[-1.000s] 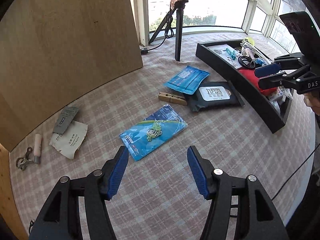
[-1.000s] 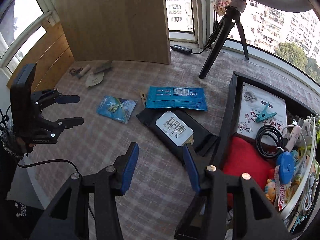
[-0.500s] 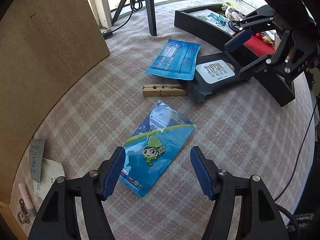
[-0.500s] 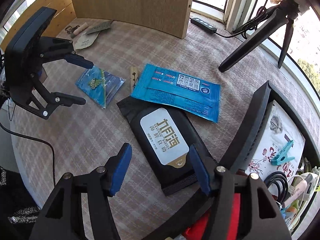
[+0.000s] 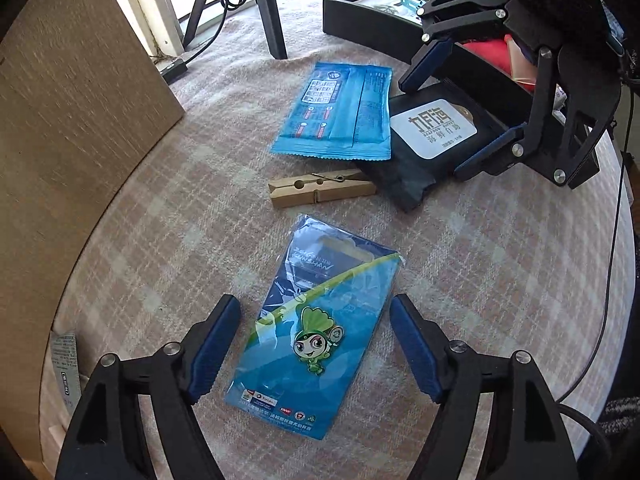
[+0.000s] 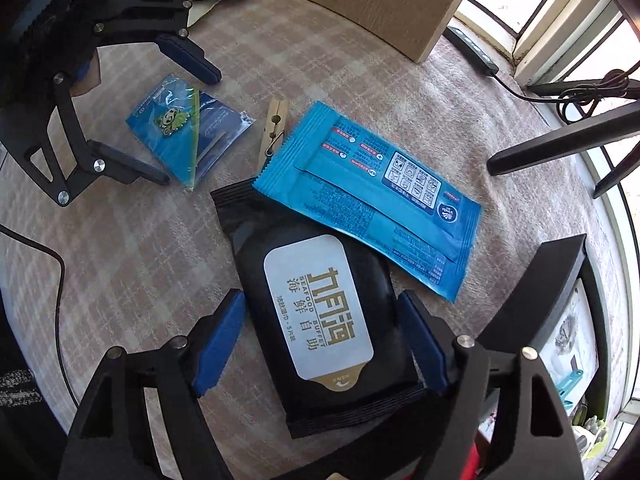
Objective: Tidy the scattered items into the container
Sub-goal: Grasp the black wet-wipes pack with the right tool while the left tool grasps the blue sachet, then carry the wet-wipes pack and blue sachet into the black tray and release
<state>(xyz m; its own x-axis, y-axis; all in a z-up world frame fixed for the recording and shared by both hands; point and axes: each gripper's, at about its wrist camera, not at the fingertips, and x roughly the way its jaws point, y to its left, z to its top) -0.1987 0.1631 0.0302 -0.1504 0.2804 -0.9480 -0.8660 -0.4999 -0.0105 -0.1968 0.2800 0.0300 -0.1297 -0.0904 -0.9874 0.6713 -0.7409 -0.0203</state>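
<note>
Opening L jaws straddle pin card (image 5: 316, 336); R jaws straddle wipes pack (image 6: 320, 316).

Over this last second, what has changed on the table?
Both grippers came down, fingers opening: the left gripper now straddles the cartoon card packet, the right gripper the black wipes pack. Neither grips yet. The packets, clothespin and container lie unmoved.

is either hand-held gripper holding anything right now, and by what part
Nothing is held. The left hand-held gripper is opening astride the blue card packet; the right hand-held gripper is opening astride the black wipes pack.
</note>
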